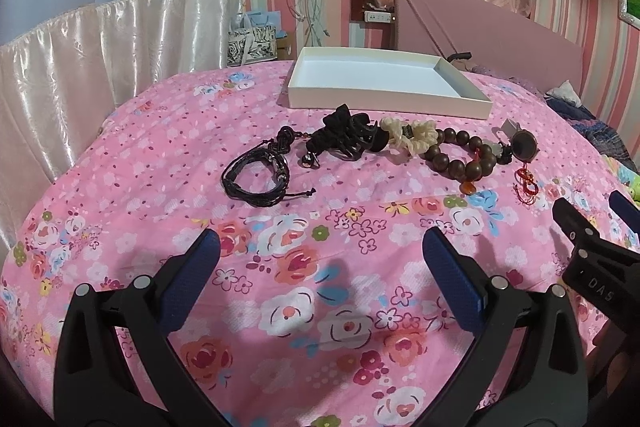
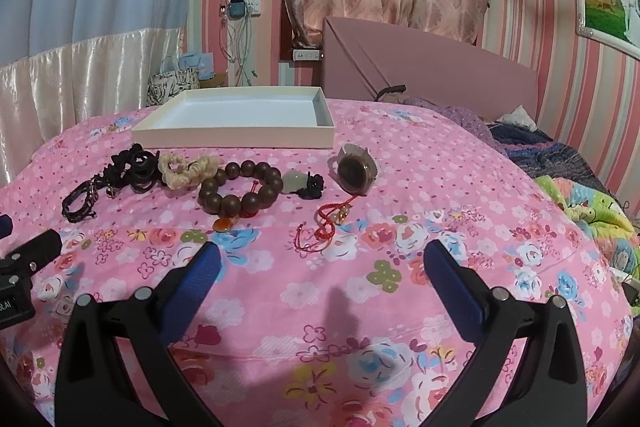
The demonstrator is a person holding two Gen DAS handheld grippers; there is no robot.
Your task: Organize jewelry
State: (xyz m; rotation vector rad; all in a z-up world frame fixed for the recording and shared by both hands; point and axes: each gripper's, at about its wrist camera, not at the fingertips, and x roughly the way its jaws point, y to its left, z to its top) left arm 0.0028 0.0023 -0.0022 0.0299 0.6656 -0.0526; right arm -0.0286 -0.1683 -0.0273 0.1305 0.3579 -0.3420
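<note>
Pink floral bedspread is serving as the work surface, striped wall and curtains lying beyond. Jewelry is lying in a loose row across the middle of the bed, just near of a shallow white box that is sitting empty at the far side.

Row, left to right: black cord bracelet, black hair claw, cream scrunchie, wooden bead bracelet, pale stone charm on black cord, watch tilting on its edge, red string charm lying nearest. Several are touching or overlapping their neighbours.

Handling, as a guess: all are looking light. Cords and scrunchie are soft and will be sagging when lifted; pinching across a bunched strand should hold. Beads are hard and round, likely slipping, so gripping across the ring's side seems safer. Watch is asking for a grip on the case or strap. Red string is looking snag-prone.

Left gripper is hovering near of the row, fingers spread wide, holding nothing. Right gripper is doing likewise, spread wide and unladen, the red string lying just beyond it.
</note>
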